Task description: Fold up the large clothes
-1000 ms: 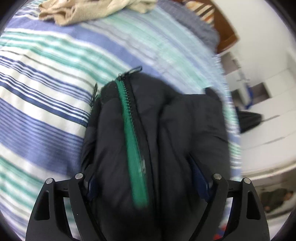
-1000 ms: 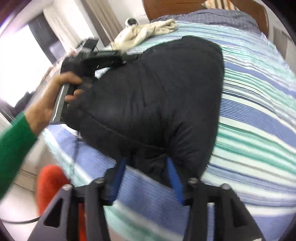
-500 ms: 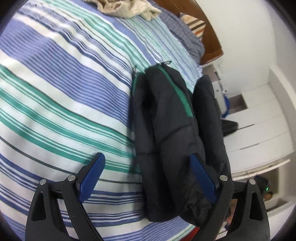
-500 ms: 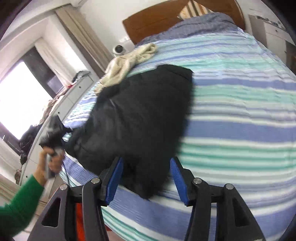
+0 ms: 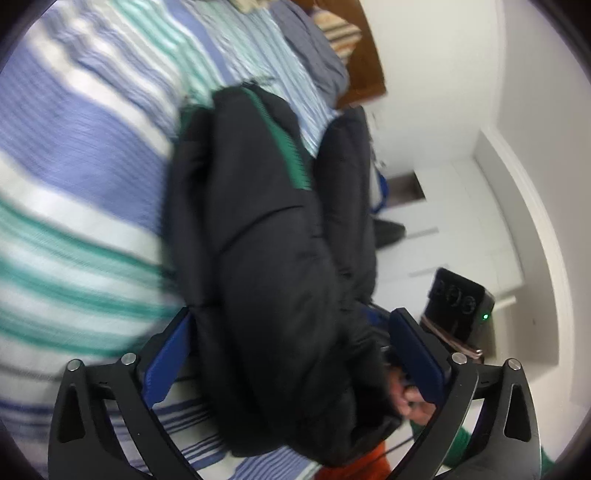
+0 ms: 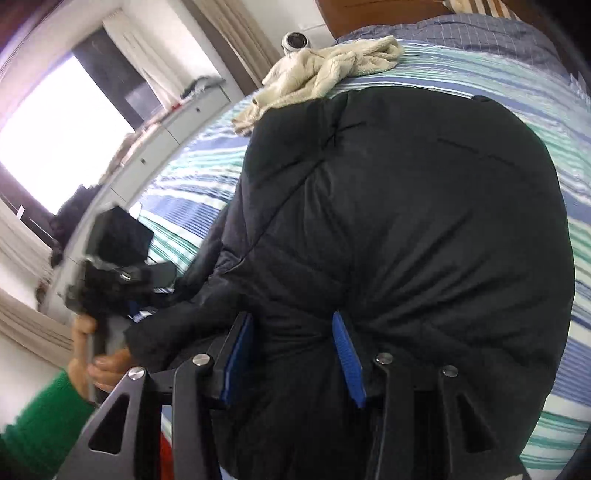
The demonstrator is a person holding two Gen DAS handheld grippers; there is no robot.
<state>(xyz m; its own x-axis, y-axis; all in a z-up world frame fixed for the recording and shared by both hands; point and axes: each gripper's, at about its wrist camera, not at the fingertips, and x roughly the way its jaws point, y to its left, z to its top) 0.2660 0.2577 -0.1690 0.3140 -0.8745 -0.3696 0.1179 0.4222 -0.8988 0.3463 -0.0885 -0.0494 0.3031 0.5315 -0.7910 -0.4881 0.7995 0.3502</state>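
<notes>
Black padded jacket (image 5: 266, 236): lies folded in a thick bundle on the striped bedspread (image 5: 85, 155), near the bed's edge; green zipper tape (image 5: 291, 155) shows along its far upper part. Its near end is cut off by the frame in both views.

Left gripper (image 5: 291, 354): blue pads (image 5: 166, 354) spread wide either side of the jacket's near end; whether either pad presses the fabric cannot be told, as the view is blurred.

Right gripper (image 6: 291, 358): blue pads (image 6: 347, 354) set closer, with a bunch of jacket fabric filling the gap; the fabric hides the inner faces, so a firm grip cannot be confirmed.

Cream towel (image 6: 321, 74): crumpled at the far side of the bed, partly behind the jacket.

Wooden headboard (image 5: 365, 62): far end, mostly out of frame.

Pillow (image 6: 480, 33): grey-blue check, far edge only.
</notes>
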